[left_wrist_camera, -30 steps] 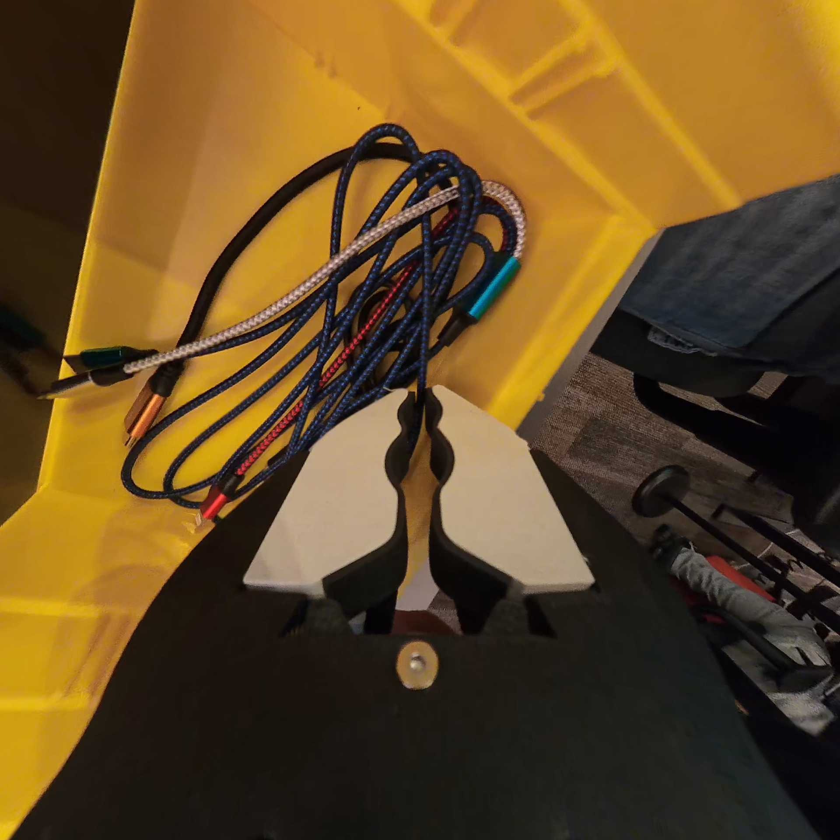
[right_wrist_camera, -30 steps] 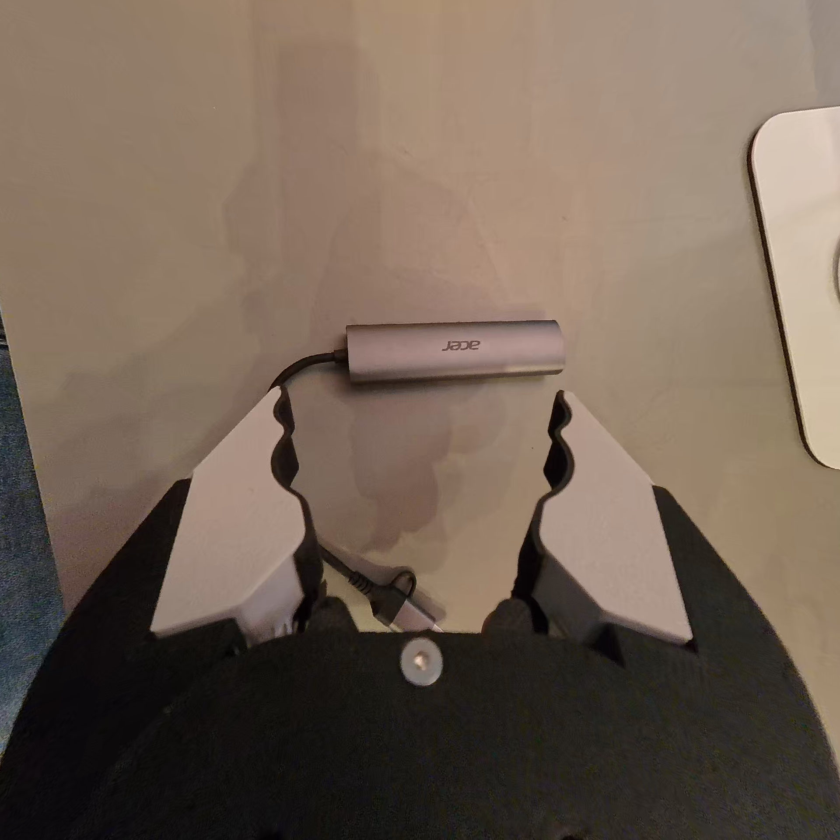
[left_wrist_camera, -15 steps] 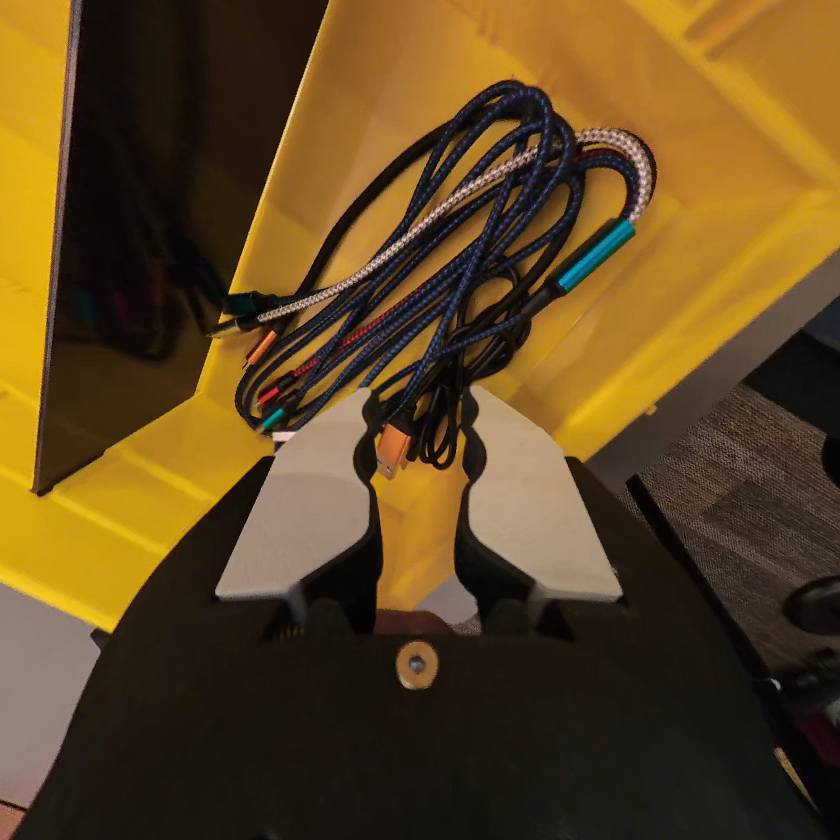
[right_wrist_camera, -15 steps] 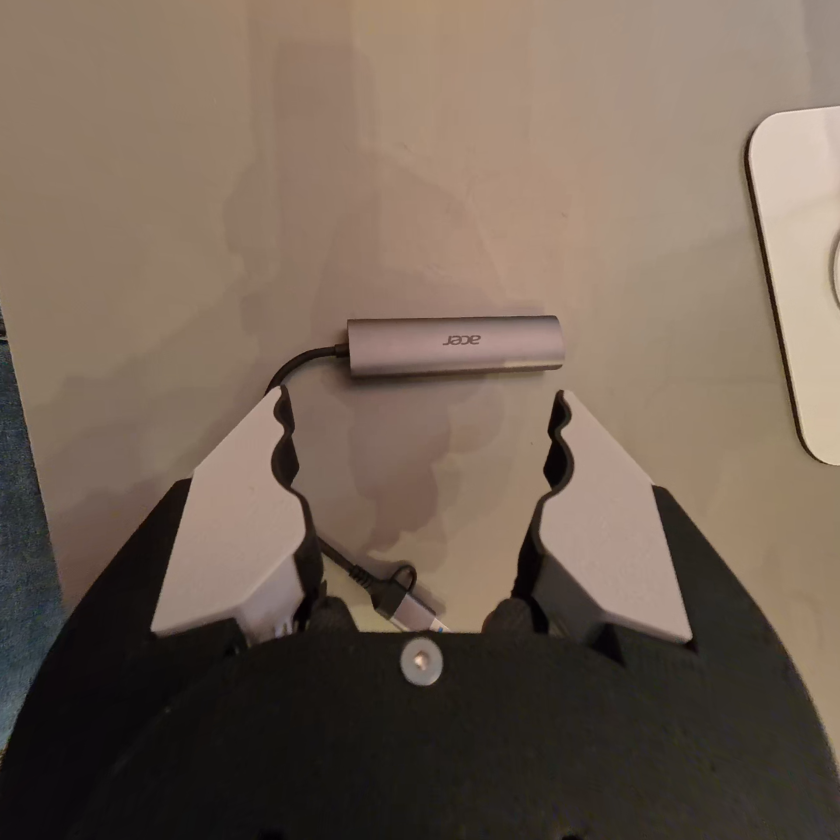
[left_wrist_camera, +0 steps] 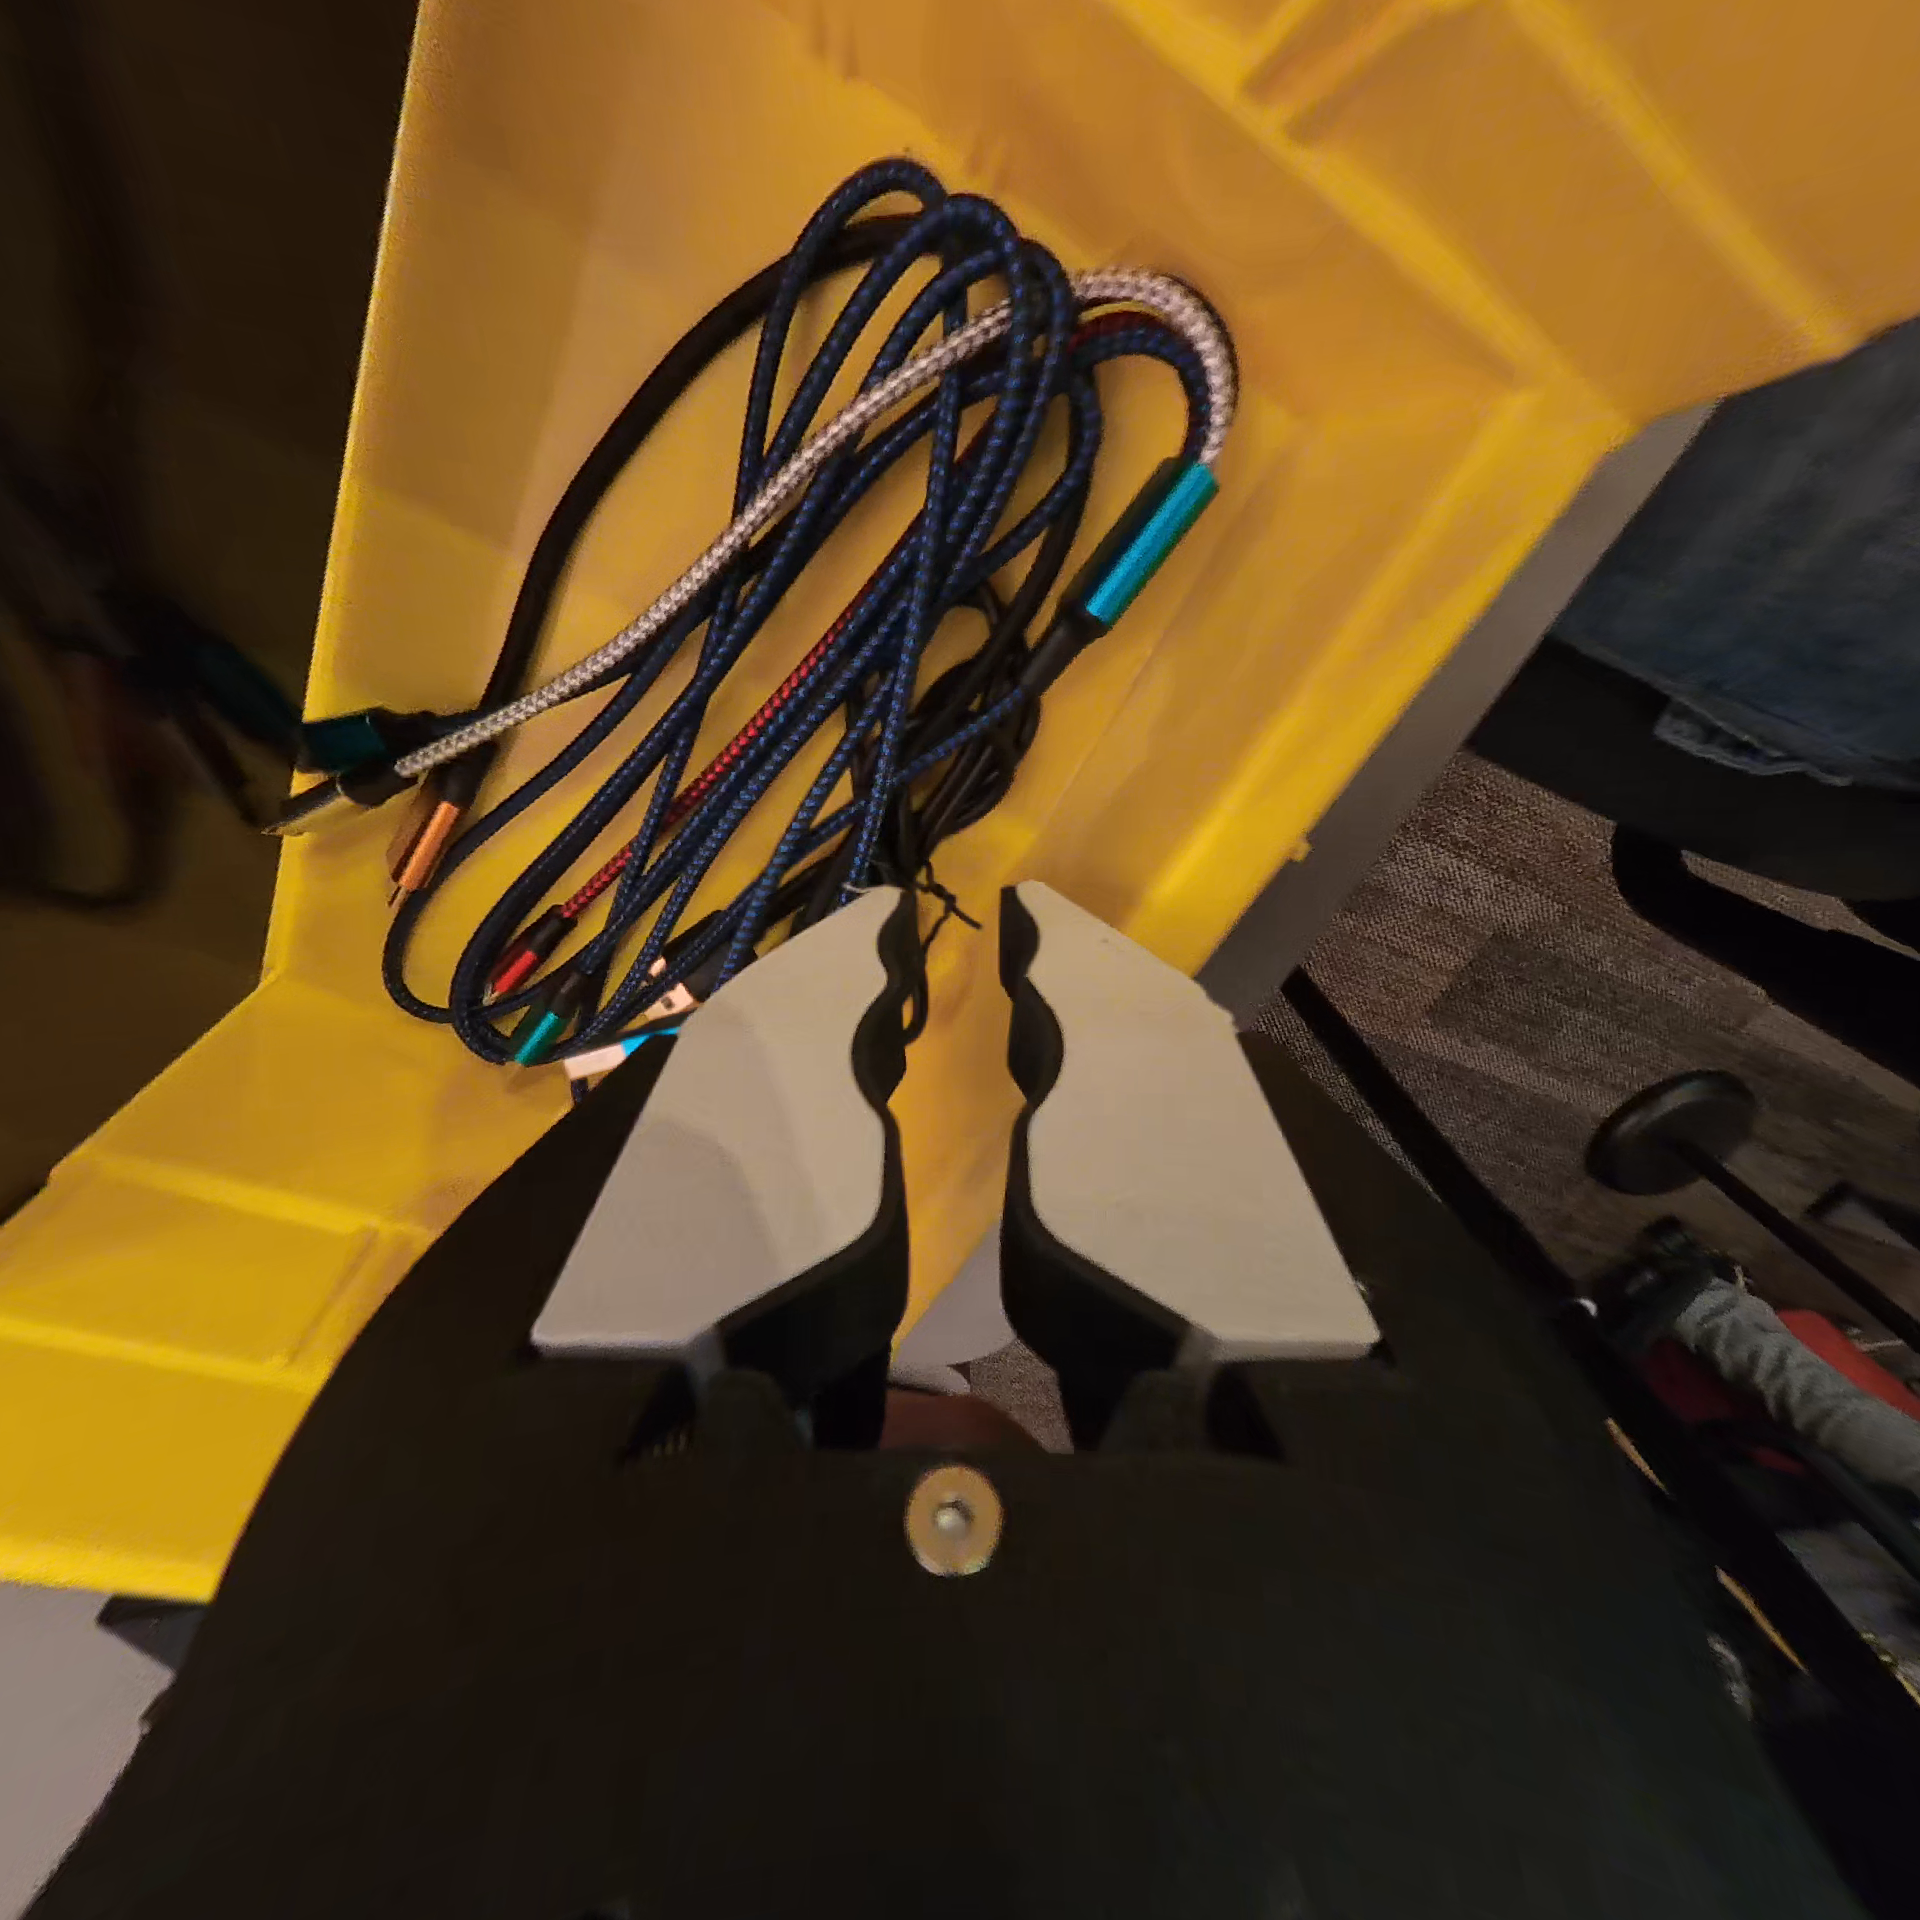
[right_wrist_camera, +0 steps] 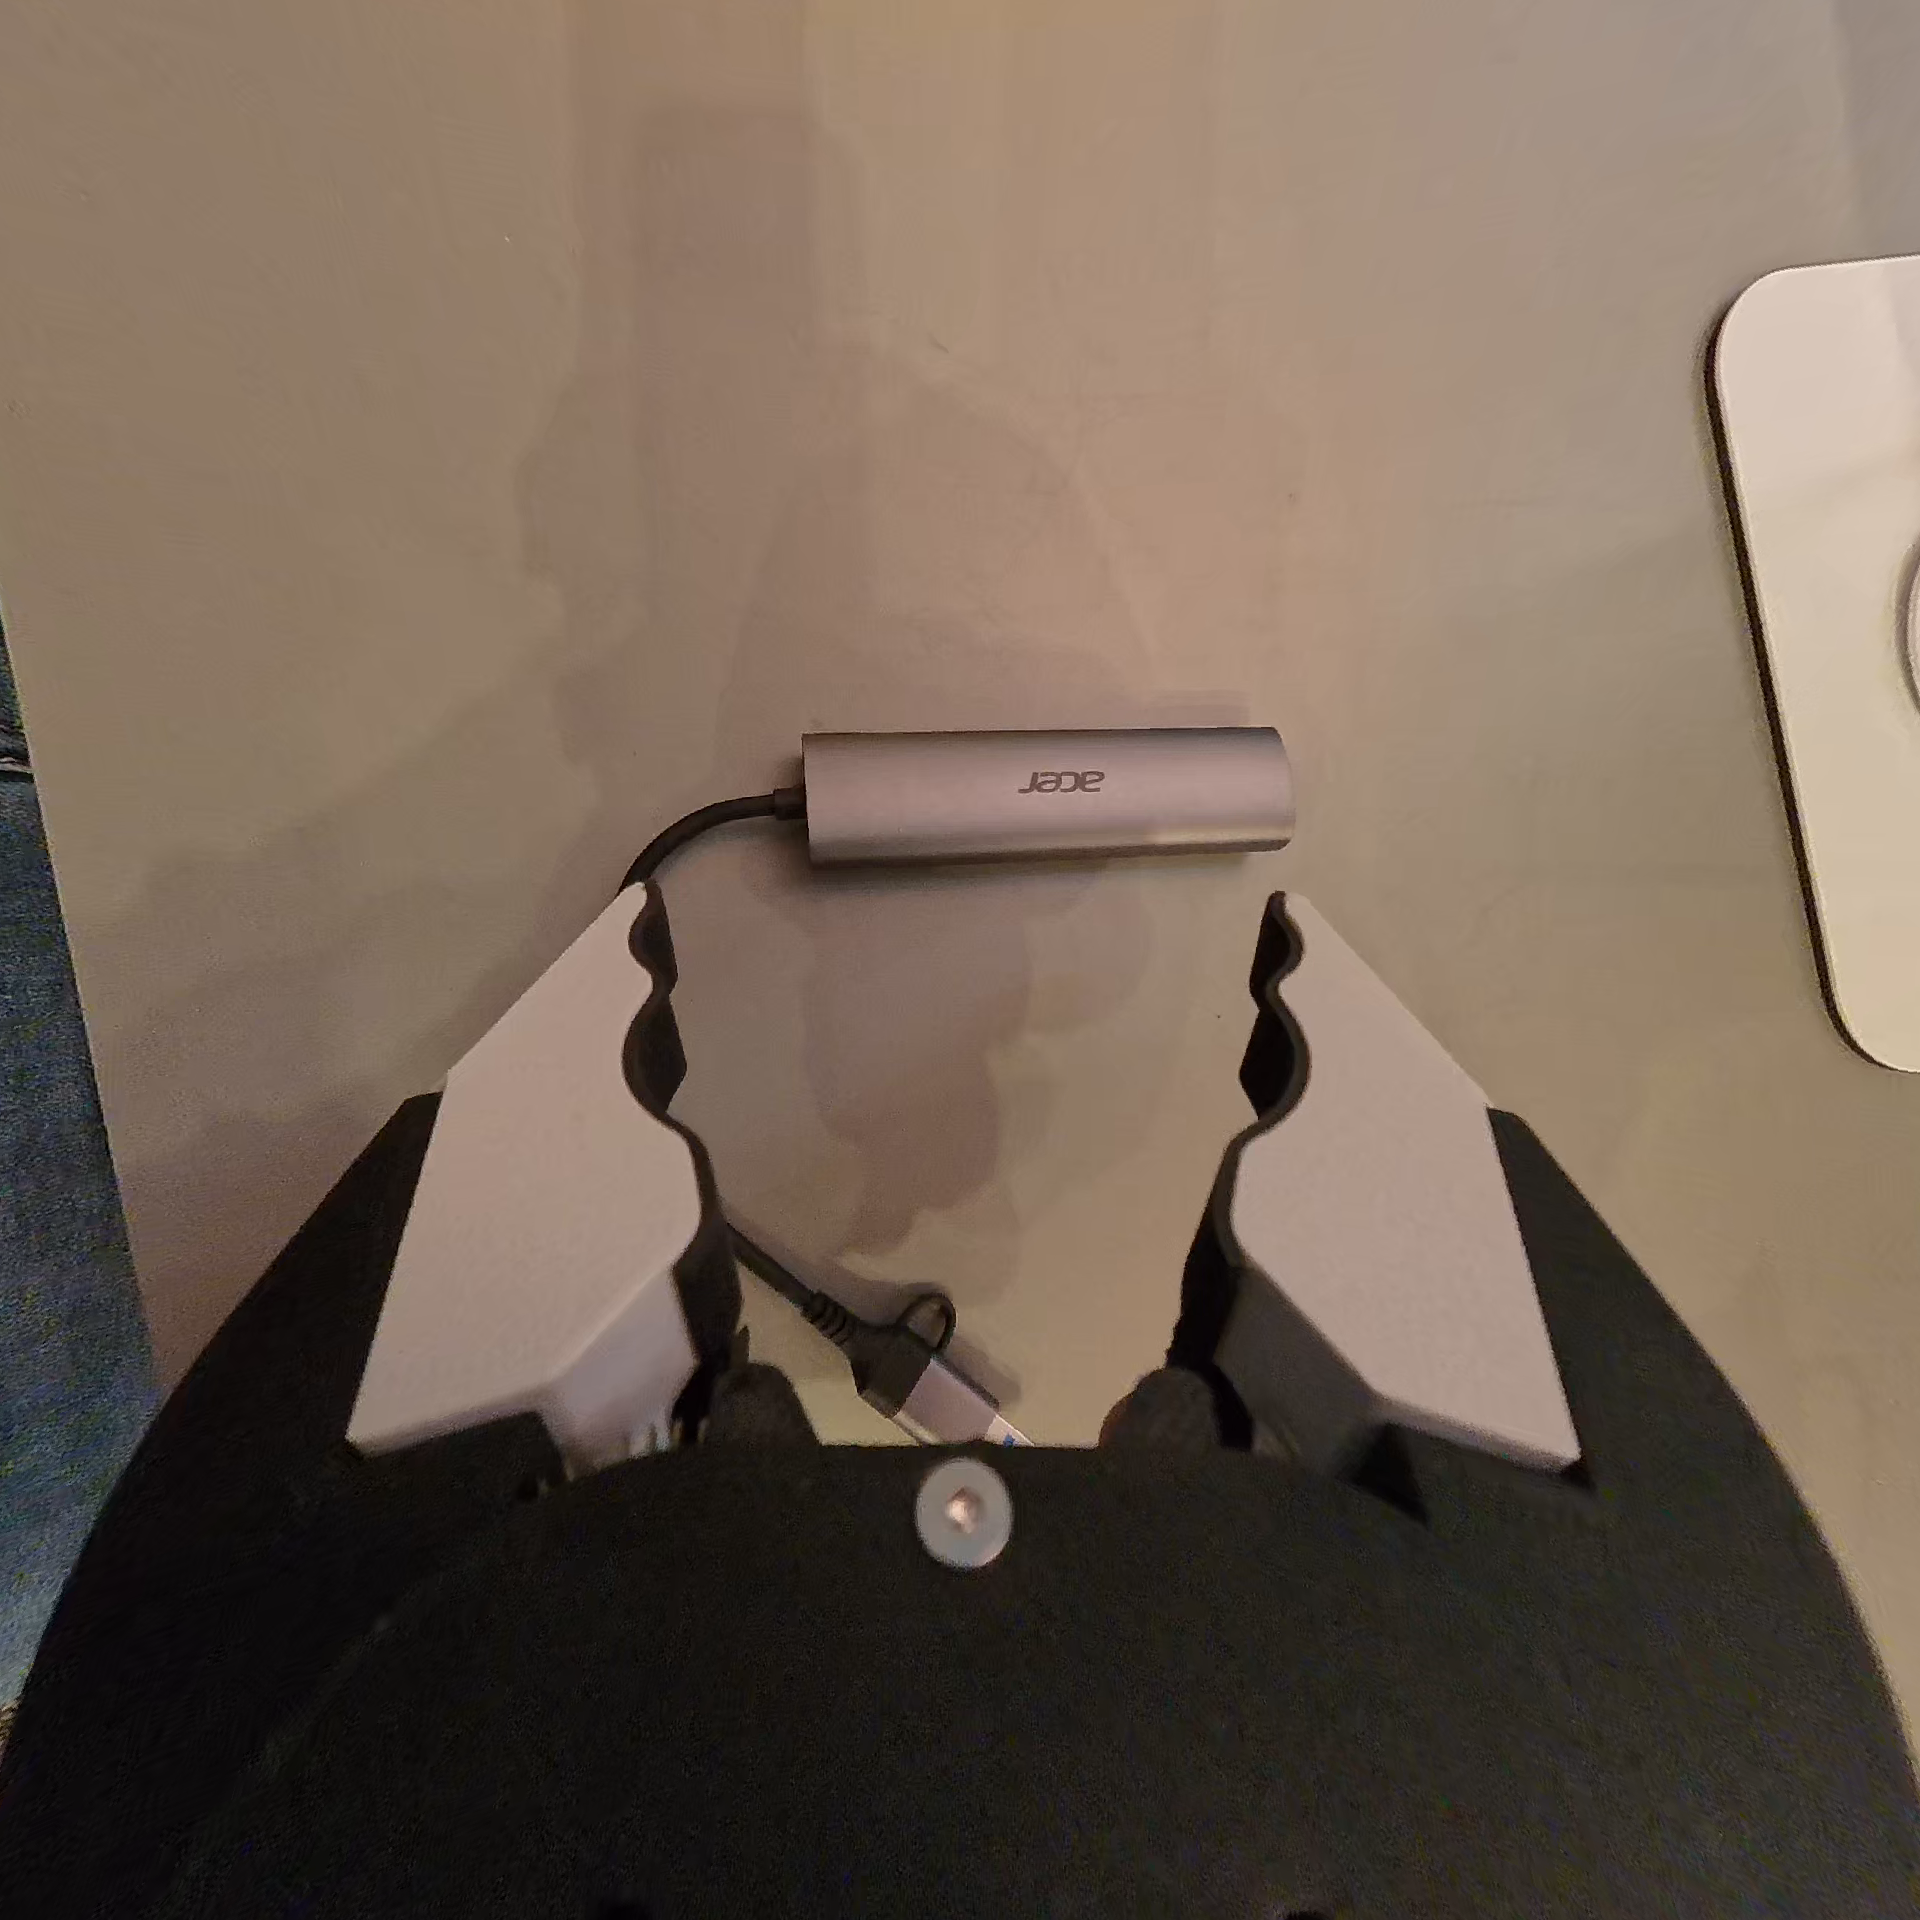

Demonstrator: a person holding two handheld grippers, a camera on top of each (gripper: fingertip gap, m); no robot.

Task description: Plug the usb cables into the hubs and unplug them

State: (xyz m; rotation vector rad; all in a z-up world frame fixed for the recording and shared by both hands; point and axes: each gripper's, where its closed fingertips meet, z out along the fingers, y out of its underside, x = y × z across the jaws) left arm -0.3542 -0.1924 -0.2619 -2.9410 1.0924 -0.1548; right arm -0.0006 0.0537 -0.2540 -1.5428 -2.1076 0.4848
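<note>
Left gripper, grey fingers on black body: jaws parted by a narrow gap, nothing clamped. A thin black cord strand crosses just at the left fingertip; contact cannot be confirmed. Just beyond the tips, a tangled bundle of braided usb cables lies in the yellow plastic bin. Bundle mostly dark blue braid, with one red-and-black braided cable, one white-grey braided cable and a smooth black cable looping round the left side. Plug ends: a long teal metal connector at right, an orange connector and a dark teal one at the left edge, several more clustered by the left finger. Right of the bin, grey carpeted floor and blue denim cloth, blurred.

Right gripper: jaws wide apart, empty, hovering over a pale beige tabletop. Near its base, the silver plug of the hub's black lead lies on the table; the lead passes under the left finger. Just beyond the tips, the slim grey metal usb hub lies crosswise, no cables in it. Far right, a white rounded-corner pad, partly cut off.
</note>
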